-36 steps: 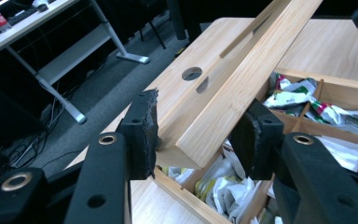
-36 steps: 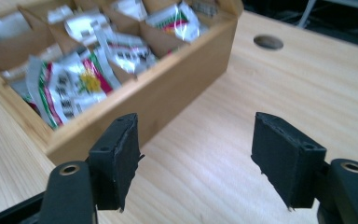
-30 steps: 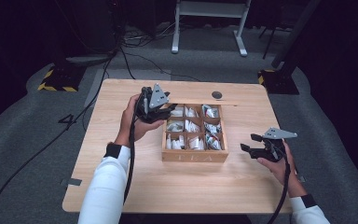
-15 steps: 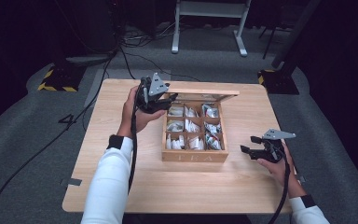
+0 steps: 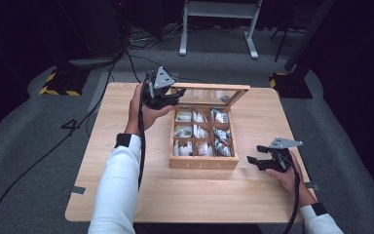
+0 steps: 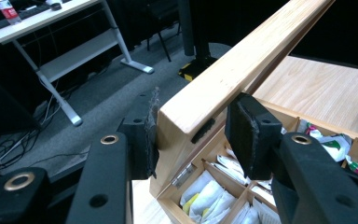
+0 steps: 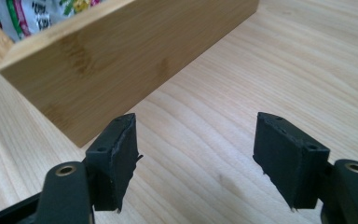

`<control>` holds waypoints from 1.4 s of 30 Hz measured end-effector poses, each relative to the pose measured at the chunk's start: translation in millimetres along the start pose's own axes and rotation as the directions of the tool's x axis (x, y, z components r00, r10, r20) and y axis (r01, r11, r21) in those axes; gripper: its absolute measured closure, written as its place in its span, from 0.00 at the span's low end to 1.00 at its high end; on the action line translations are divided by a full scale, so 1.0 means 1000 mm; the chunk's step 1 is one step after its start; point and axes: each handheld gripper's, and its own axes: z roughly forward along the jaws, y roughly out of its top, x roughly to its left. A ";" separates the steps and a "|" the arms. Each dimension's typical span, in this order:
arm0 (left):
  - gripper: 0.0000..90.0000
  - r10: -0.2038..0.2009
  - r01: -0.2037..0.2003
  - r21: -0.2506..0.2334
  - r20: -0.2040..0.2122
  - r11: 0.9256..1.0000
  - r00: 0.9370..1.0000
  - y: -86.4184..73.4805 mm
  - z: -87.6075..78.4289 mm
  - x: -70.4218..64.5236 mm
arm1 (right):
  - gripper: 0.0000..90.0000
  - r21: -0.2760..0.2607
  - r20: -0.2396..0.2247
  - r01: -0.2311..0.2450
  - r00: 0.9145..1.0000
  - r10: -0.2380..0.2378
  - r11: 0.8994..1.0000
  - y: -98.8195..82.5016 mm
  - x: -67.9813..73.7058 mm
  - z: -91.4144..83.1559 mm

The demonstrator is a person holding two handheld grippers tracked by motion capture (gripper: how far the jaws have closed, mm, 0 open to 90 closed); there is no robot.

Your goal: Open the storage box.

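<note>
The left gripper (image 6: 191,135) has its jaws clamped on the front corner of the lid (image 6: 242,60), one pad on the outer face, the other on the inner side, just above the box's back left corner. In the high view this gripper (image 5: 168,100) holds the lid (image 5: 209,87) raised and tilted back from the box (image 5: 202,163), which sits near the middle of the table (image 5: 126,170), hinged along its far edge.

The right gripper (image 7: 205,158) hovers low over the table (image 7: 242,93), jaws wide apart with nothing between them; the box's wall (image 7: 121,60) lies just ahead and to their left, not touching. From above, this gripper (image 5: 263,161) rests just off the box's near right corner.

The lid is a pale wooden frame, square-edged, with a clear pane; a small dark catch (image 6: 203,130) sits under its corner. The box is light bamboo-like wood with fine grain, split by thin slats into nine square cells, each holding crinkled tea sachets (image 5: 199,131), mostly white, some with green and red print. The front wall carries faint lettering. The pads are black, rubbery and frayed at the edges. The table is blond wood with long straight grain
</note>
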 end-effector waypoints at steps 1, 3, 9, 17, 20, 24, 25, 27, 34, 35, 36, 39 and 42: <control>0.61 -0.007 0.007 -0.003 0.000 1.000 1.000 0.001 0.001 0.001 | 0.34 0.009 -0.001 0.013 1.000 -0.013 1.000 0.000 0.001 0.002; 0.61 -0.016 0.016 -0.004 0.000 1.000 1.000 0.002 0.002 0.003 | 0.34 0.010 -0.006 0.038 0.999 -0.038 0.999 -0.001 0.004 0.003; 0.60 -0.033 0.033 -0.003 -0.006 0.999 0.999 0.006 0.006 0.008 | 0.33 -0.004 -0.032 0.047 0.998 -0.047 0.999 -0.004 0.006 0.004; 0.59 -0.066 0.065 -0.011 -0.022 0.998 0.998 0.011 0.014 0.015 | 0.33 0.020 0.016 0.081 0.997 -0.082 0.996 -0.017 0.007 0.002; 0.58 -0.079 0.079 -0.014 -0.020 0.997 0.997 0.013 0.016 0.018 | 0.33 0.020 0.008 0.066 0.998 -0.066 0.998 -0.022 0.005 0.000; 0.58 -0.090 0.089 -0.016 -0.025 0.996 0.996 0.014 0.019 0.020 | 0.31 0.030 0.015 0.058 0.998 -0.059 0.998 -0.025 0.004 -0.002; 0.57 -0.091 0.090 -0.017 -0.030 0.996 0.995 0.015 0.021 0.022 | 0.29 0.037 0.009 0.052 0.999 -0.052 0.998 -0.026 0.004 -0.003; 0.57 -0.100 0.099 -0.019 -0.037 0.995 0.994 0.016 0.023 0.023 | 0.25 0.075 0.015 0.050 0.999 -0.051 0.996 -0.027 0.004 -0.002; 0.56 -0.120 0.118 -0.033 -0.055 0.992 0.991 0.019 0.031 0.028 | 0.23 0.079 0.019 0.039 0.999 -0.041 0.996 -0.027 0.004 -0.001; 0.56 -0.123 0.121 -0.035 -0.059 0.992 0.991 0.019 0.032 0.029 | 0.23 0.079 0.018 0.041 0.999 -0.042 0.996 -0.027 0.004 -0.001; 0.55 -0.128 0.125 -0.039 -0.060 0.991 0.990 0.019 0.033 0.030 | 0.23 0.079 0.018 0.041 0.999 -0.042 0.996 -0.027 0.004 -0.001; 0.55 -0.137 0.134 -0.042 -0.065 0.990 0.988 0.019 0.036 0.032 | 0.22 0.078 0.019 0.037 0.999 -0.039 0.996 -0.026 0.004 -0.001; 0.54 -0.145 0.142 -0.037 -0.078 0.989 0.986 0.021 0.039 0.034 | 0.21 0.081 0.019 0.038 0.999 -0.040 0.996 -0.026 0.004 0.000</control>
